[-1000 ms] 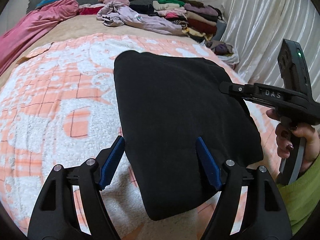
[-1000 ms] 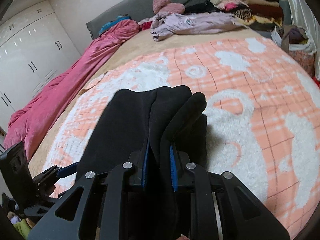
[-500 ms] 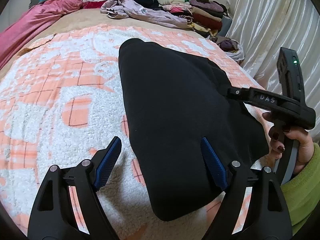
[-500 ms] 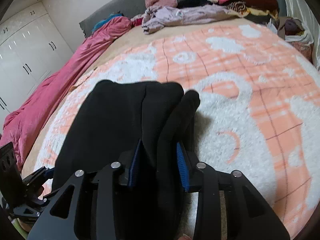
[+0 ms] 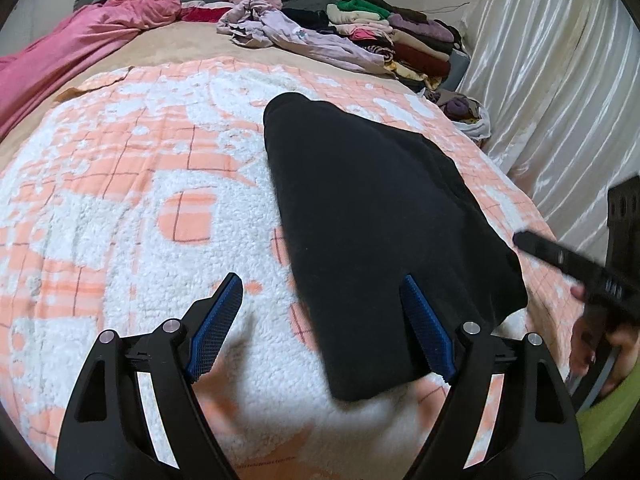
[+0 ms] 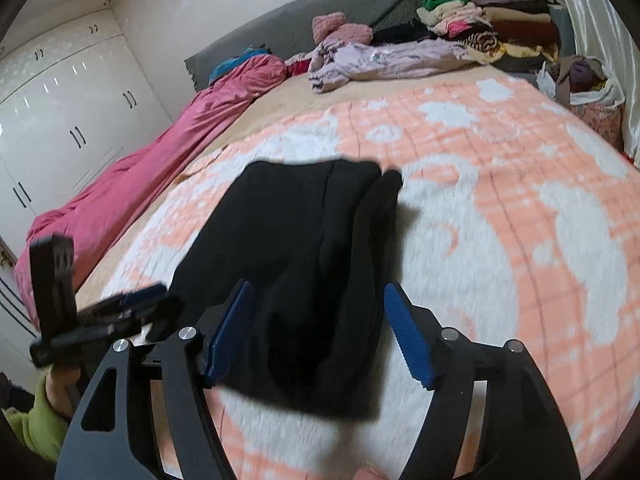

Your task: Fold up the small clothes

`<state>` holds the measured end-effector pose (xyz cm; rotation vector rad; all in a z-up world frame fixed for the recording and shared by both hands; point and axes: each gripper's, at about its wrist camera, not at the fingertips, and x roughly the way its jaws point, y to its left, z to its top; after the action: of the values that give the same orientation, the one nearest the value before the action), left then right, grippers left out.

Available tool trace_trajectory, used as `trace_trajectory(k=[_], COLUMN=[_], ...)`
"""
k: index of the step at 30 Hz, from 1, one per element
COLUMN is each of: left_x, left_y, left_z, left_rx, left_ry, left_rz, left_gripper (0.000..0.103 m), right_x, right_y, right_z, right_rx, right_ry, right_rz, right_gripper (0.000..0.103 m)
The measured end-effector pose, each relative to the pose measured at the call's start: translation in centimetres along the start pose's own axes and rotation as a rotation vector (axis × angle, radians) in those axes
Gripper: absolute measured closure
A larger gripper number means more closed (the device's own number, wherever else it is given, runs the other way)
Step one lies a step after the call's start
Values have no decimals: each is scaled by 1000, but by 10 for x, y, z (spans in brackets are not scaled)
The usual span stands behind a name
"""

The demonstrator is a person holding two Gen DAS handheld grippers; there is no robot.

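Note:
A folded black garment (image 5: 372, 216) lies flat on the orange and white blanket (image 5: 120, 200). My left gripper (image 5: 324, 328) is open and empty, hovering above the garment's near left corner. The garment also shows in the right wrist view (image 6: 304, 264). My right gripper (image 6: 316, 332) is open and empty, just above the garment's near edge. The right gripper also shows, blurred, at the right of the left wrist view (image 5: 568, 260). The left gripper shows at the left of the right wrist view (image 6: 120, 312).
A stack of folded clothes (image 5: 400, 36) and a loose lilac garment (image 5: 296, 36) lie at the far end of the bed. A pink duvet (image 5: 72, 52) runs along the left side. White curtains (image 5: 560, 80) hang at the right, with a bag (image 5: 468, 116) below them.
My right gripper has opened and let go of the black garment, then drawn back. The garment now lies flat. My left gripper stayed open and lifted back a little.

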<state>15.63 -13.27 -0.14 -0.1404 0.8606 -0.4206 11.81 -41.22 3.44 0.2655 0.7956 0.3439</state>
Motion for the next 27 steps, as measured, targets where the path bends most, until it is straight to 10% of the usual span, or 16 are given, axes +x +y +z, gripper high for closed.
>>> trace_trajectory(k=[6, 9, 12, 27], left_x=[9, 12, 12, 19], left_y=[-5, -9, -14, -31], left_z=[-4, -6, -7, -10], left_rx=[12, 20, 29, 72], left_ry=[22, 27, 28, 51], left_rz=[5, 14, 18, 22], left_gripper=[29, 29, 29, 29], right_x=[9, 16, 15, 13], right_y=[2, 5, 7, -17], right_z=[-22, -28, -28, -32], right_rx=[25, 11, -3, 64], right_ry=[44, 55, 49, 55], right_rz=[2, -13, -21, -12], right_gripper=[36, 67, 77, 82])
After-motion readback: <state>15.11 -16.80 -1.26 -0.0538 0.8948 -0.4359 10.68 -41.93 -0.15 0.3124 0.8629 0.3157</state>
